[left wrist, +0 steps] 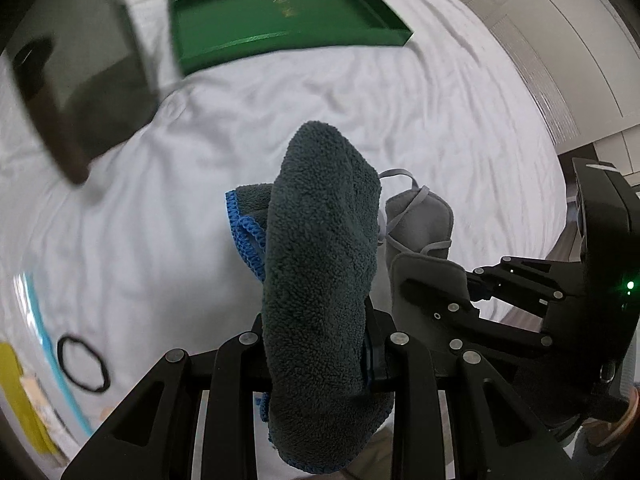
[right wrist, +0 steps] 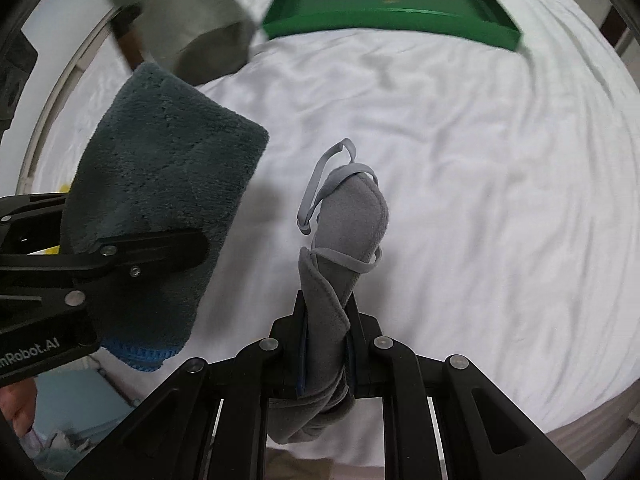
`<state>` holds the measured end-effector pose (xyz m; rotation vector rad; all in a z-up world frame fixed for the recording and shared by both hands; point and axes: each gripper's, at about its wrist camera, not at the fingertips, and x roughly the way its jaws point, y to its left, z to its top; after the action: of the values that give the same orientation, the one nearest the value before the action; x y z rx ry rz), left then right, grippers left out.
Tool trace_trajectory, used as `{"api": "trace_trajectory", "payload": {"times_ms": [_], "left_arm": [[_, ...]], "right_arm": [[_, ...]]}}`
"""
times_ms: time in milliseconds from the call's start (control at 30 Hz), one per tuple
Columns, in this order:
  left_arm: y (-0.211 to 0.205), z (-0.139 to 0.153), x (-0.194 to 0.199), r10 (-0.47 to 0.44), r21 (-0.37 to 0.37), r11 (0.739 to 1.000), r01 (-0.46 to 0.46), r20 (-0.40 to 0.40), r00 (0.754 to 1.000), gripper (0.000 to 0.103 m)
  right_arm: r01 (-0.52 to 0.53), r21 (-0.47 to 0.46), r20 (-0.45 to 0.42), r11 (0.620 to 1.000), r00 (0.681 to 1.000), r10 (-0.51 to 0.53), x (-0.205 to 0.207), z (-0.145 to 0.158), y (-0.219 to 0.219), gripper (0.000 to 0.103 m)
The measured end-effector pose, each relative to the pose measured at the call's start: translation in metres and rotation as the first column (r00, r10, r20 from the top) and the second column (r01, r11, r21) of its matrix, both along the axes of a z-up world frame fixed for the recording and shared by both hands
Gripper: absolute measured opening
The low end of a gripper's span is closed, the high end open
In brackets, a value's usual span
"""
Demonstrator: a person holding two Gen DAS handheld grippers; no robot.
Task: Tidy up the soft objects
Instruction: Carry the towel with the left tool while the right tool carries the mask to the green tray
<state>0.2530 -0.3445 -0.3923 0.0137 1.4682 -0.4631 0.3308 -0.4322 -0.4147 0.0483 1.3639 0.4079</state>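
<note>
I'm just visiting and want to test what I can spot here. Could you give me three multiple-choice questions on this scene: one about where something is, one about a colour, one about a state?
1. Where is the tray?
A. On the white sheet, beyond both held items
B. Under the towel
C. In a hand

2. What colour is the edging of the dark fluffy towel?
A. Red
B. Blue
C. Yellow

3. What is the state of the right gripper?
A. Wide open, nothing in it
B. Shut on the tray
C. Shut on the grey eye mask

Answers:
1 A, the green tray lies on the sheet at the far edge in both views.
2 B, blue stitching runs along the towel's hem.
3 C, its fingers pinch the mask, straps dangling.
</note>
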Motion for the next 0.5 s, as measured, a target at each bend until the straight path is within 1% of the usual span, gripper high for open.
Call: {"api": "trace_trajectory", "payload": {"times_ms": [100,267,433,467,500], "left_arm": [[-0.013,0.001,0.017,0.012,-0.008,1.000,-0.012,0.013,1.000,0.024],[-0.024,0.003,0.039,0.033,-0.014,0.999,-0.032,0.034,0.999,0.024],[-0.029,0.007,0.064,0.068,-0.016,0.998,-0.068,0.061,0.996,0.024],[-0.028,0.009,0.068,0.075,-0.018,0.997,-0.074,0.068,0.995,0.024],[-0.029,0.010,0.073,0.081,-0.020,0.997,-0.080,0.075,0.994,0.024]], "right_arm": [[0.021,-0.014,0.026,1.000,0.999,-0.020,0.012,0.006,-0.014,0.013],[0.036,-0.014,0.081,0.999,0.996,-0.035,0.029,0.030,-0.034,0.013],[0.038,-0.003,0.142,0.999,0.989,-0.037,0.052,0.051,-0.040,0.013],[0.036,-0.001,0.154,0.999,0.987,-0.036,0.066,0.048,-0.034,0.013],[0.034,0.002,0.164,0.999,0.986,-0.034,0.071,0.050,-0.034,0.013]]}}
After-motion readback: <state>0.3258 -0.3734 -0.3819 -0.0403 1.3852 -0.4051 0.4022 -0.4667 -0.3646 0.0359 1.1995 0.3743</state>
